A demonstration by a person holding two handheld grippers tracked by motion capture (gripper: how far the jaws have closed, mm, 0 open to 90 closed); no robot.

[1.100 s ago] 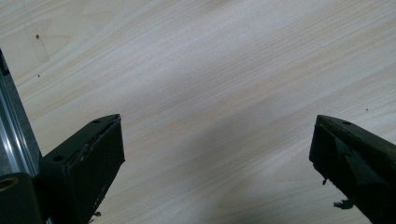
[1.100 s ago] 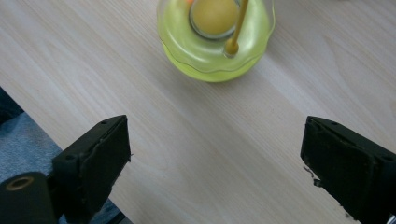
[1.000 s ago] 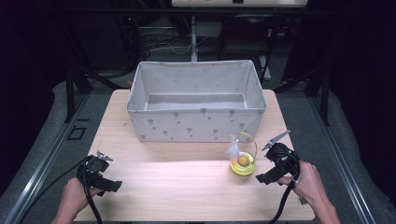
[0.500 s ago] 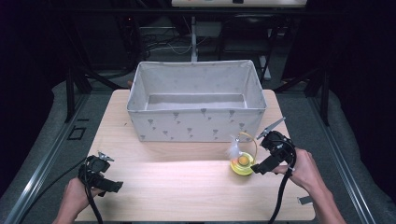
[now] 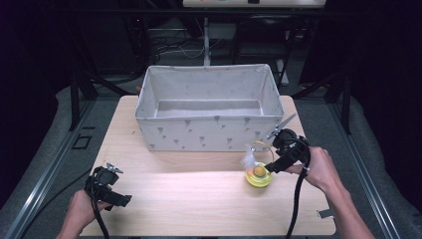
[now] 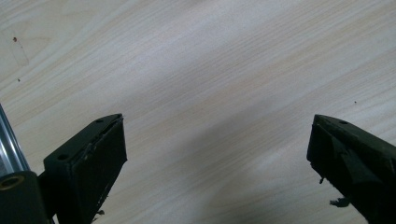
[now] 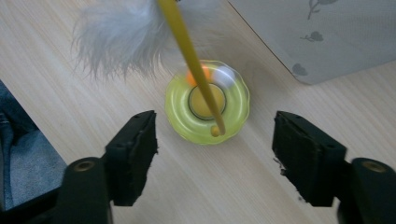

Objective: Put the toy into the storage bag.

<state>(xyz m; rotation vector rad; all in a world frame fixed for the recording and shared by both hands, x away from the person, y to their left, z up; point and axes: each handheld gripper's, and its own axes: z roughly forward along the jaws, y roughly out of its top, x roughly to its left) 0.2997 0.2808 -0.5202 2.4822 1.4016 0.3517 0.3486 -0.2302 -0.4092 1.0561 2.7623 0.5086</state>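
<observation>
Right tool (image 7: 215,154), jaws spread, has closed in over the yellow toy (image 7: 207,108); left tool (image 6: 217,161) unmoved, released

I count one wooden table (image 5: 199,194), one grey fabric bin (image 5: 209,130) beyond my grippers, one yellow ring-shaped toy (image 7: 207,108) with one white feather (image 7: 116,35) just ahead of my right gripper (image 5: 274,167), and two grippers, counting the left gripper (image 5: 117,196).

The table (image 5: 199,194) is lit brightly from above, with a pale glare band across its middle, while the room toward 12 o'clock is left very dark. In the right gripper view, the feather (image 7: 116,37) and yellow stick (image 7: 187,51) are blurred.
</observation>
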